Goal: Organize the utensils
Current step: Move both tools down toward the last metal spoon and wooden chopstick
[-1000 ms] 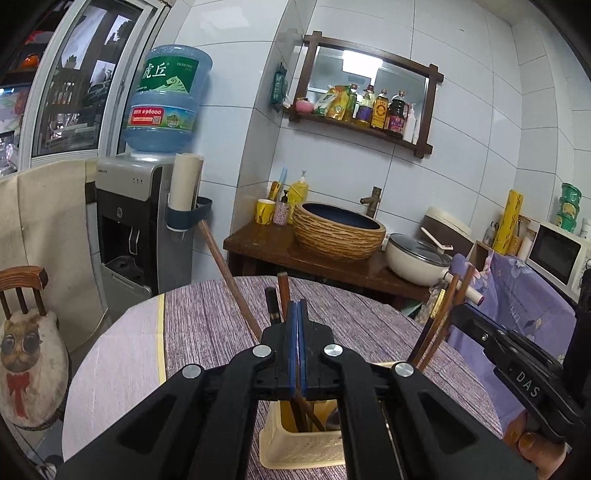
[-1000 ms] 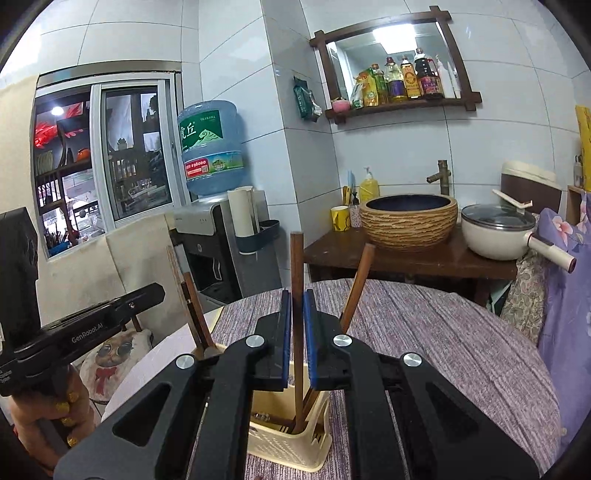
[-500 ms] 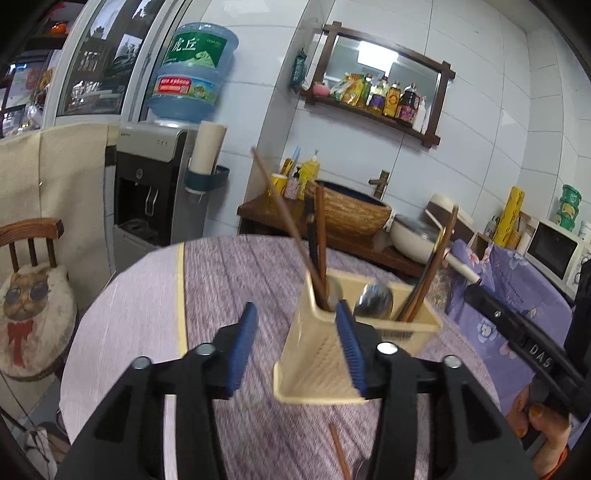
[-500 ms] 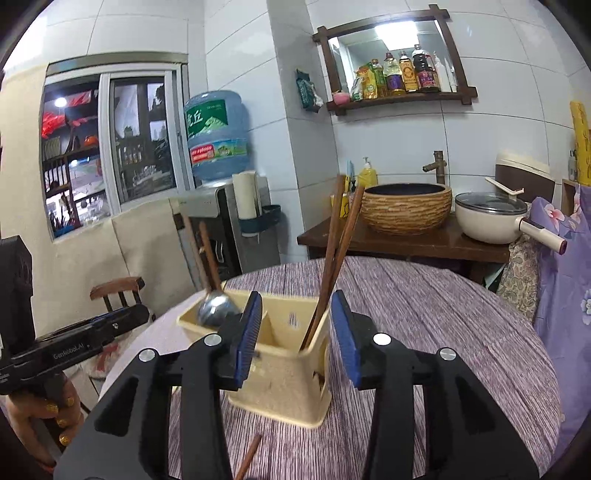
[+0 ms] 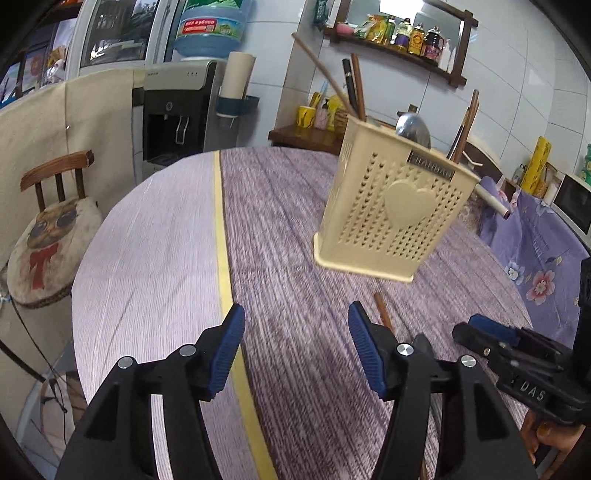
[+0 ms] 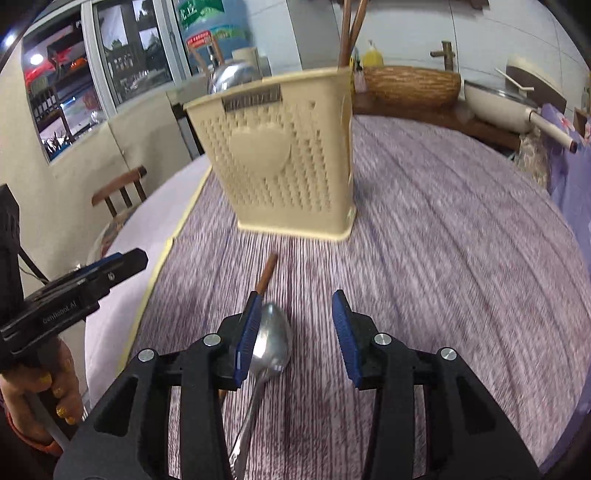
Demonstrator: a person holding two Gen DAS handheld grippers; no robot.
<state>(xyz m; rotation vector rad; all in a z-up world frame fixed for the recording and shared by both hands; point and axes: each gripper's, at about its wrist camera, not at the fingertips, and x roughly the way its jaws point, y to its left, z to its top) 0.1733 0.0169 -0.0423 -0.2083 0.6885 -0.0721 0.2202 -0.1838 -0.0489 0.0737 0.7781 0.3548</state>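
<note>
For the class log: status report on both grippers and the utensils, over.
Left gripper opening, empty. Right gripper open over silver metal spoon on table. Brown wooden chopstick lies before beige perforated plastic holder. Nothing blocking.

Steel spoon [image 6: 271,338] and chopstick [image 6: 266,273] lying before upright holder [image 6: 284,155]

The right gripper [image 5: 491,338] body reads "DAS". The left gripper [image 6: 122,264] body reads "GenRobot.AI". The water bottle [image 5: 212,24] label's digits are too blurred to read reliably.
</note>
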